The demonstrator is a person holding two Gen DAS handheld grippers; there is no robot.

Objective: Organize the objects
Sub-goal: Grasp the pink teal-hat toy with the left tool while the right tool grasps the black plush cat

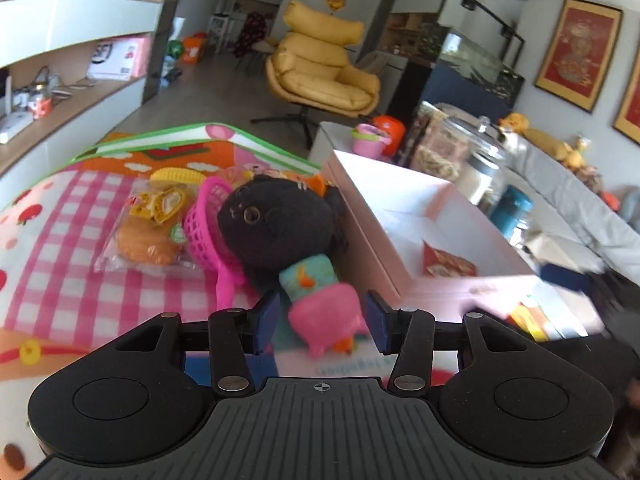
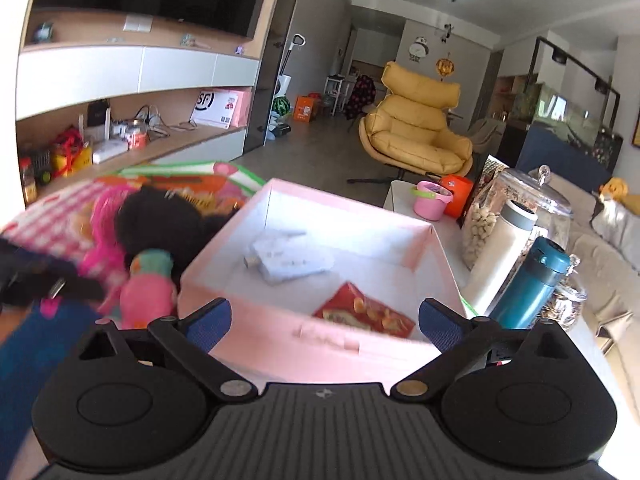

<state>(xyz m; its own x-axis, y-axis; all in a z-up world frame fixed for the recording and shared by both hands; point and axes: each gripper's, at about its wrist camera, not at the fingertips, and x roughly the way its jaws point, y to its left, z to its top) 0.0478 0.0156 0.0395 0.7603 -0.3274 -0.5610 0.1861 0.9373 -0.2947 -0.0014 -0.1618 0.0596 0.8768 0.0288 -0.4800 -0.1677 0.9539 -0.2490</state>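
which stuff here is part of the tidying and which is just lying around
Belongs to the job:
- pink box, already holding a red packet and a white item
- black plush doll between the left gripper fingers
- pink toy basket
- bagged toy food
- right gripper, open

Just lying about:
- yellow armchair
- glass jar
- teal flask
- white flask

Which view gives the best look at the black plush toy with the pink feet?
The left wrist view: the black plush toy with the pink feet lies centred and fairly sharp, face, teal middle and feet all visible beside the pink cardboard box. In the right wrist view the toy sits at the left, motion-blurred, face unreadable.
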